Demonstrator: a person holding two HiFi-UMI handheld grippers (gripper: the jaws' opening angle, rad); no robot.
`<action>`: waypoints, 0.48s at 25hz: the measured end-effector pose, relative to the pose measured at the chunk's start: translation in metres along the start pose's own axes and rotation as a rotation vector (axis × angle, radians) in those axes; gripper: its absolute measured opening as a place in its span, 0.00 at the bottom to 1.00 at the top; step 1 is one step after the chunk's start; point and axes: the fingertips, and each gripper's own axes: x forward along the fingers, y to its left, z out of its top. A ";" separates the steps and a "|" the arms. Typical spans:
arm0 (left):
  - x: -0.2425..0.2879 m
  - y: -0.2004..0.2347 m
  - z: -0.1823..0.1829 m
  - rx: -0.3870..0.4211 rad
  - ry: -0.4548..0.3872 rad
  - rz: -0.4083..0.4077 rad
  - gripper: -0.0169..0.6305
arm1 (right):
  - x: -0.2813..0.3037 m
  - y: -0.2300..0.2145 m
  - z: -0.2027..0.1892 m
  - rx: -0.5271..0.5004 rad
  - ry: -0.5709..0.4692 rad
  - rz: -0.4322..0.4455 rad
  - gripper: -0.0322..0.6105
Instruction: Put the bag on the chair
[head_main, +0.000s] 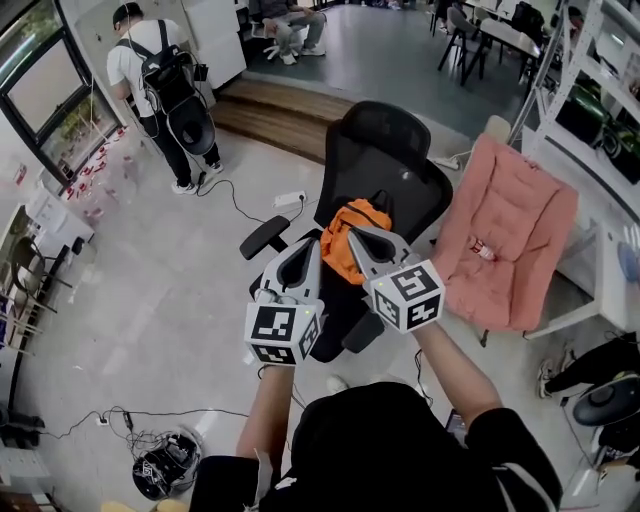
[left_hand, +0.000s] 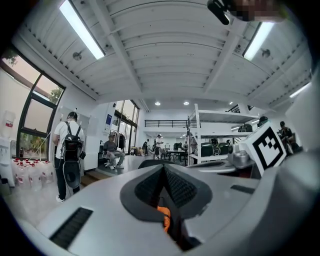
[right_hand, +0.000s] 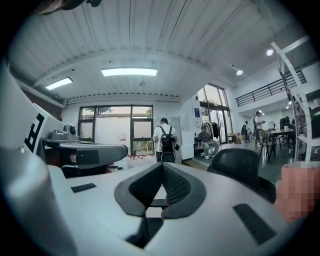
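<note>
Left tool (head_main: 314, 245) and right tool (head_main: 353, 233) both pinch the orange bag (head_main: 366, 215), which hangs upright at their tips. Chair (head_main: 385, 150) just beyond; open floor (head_main: 180, 285) to the left.

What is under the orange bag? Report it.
The black office chair: backrest and armrests show around the orange bag. Its seat is mostly covered by the bag, the left gripper and the right gripper, so contact cannot be judged.
</note>
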 end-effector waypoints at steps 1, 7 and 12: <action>-0.001 -0.003 0.003 0.003 -0.003 0.003 0.05 | -0.004 0.001 0.002 -0.005 -0.004 0.003 0.05; -0.008 -0.031 0.011 -0.004 -0.011 0.027 0.05 | -0.035 -0.006 0.013 -0.009 -0.018 0.017 0.05; -0.018 -0.063 0.012 -0.012 -0.021 0.052 0.05 | -0.066 -0.010 0.015 -0.013 -0.029 0.031 0.05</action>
